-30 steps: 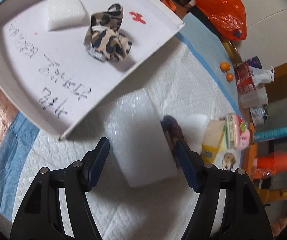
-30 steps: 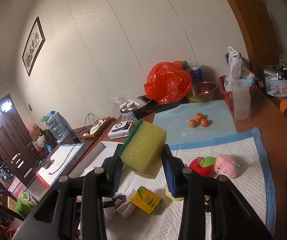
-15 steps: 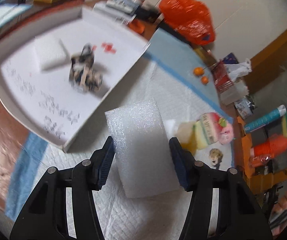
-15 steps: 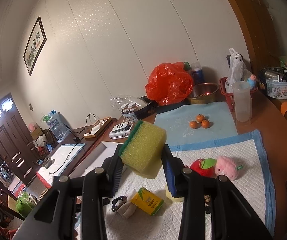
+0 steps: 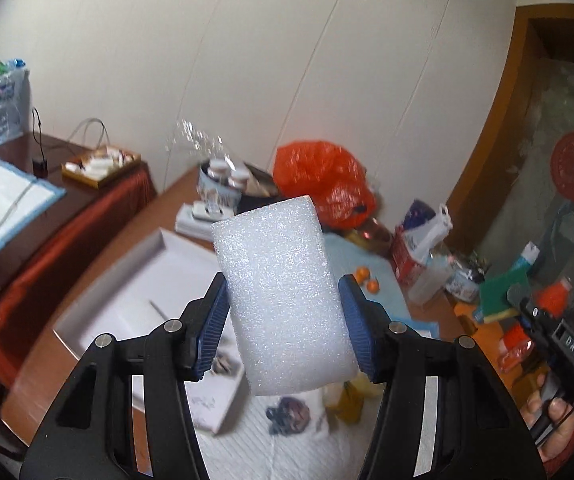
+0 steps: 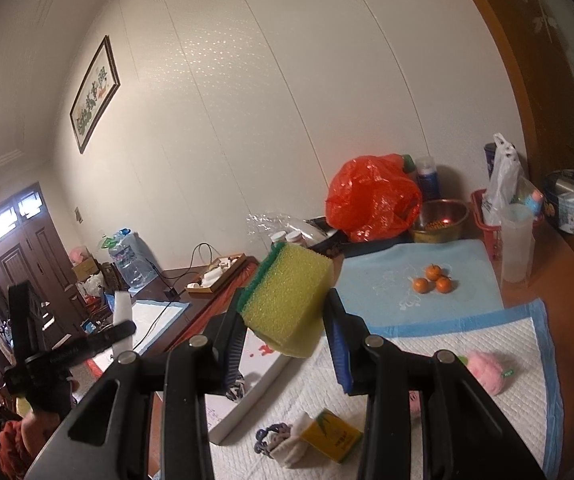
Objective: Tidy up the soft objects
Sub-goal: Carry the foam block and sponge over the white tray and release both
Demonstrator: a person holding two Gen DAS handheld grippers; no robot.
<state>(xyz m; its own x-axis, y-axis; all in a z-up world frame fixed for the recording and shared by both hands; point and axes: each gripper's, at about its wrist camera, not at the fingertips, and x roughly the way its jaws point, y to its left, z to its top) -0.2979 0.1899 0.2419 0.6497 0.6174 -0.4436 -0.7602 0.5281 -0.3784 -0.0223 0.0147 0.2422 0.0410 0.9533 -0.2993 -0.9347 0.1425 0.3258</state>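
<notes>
Left hand-held gripper [image 5: 283,316]: closed on a white foam block [image 5: 285,300]; both blue pads press its sides, and it is held in the air above the surface.
Right hand-held gripper [image 6: 287,328]: closed on a yellow sponge [image 6: 291,300] with a green scouring layer on its left side; also in the air.
White tray [image 5: 135,284]: lies on the surface below the left hand-held gripper, behind the foam block; a camouflage cloth [image 6: 236,387] lies near its front edge.
White quilted pad [image 6: 467,356]: has a blue border and covers the near part of the surface, to the right of the tray.
On the pad: a pink plush toy [image 6: 487,370] on the right; a yellow packet [image 6: 331,434] in front, a pale cloth bundle [image 6: 289,446] touching it, and a dark hair tie [image 6: 265,436] just beside the bundle.
Light blue mat [image 6: 391,284]: behind the pad; three small oranges [image 6: 433,279] sit together on it.
Orange plastic bag [image 6: 371,200]: at the back near the wall, just beside a metal bowl [image 6: 441,220].
</notes>
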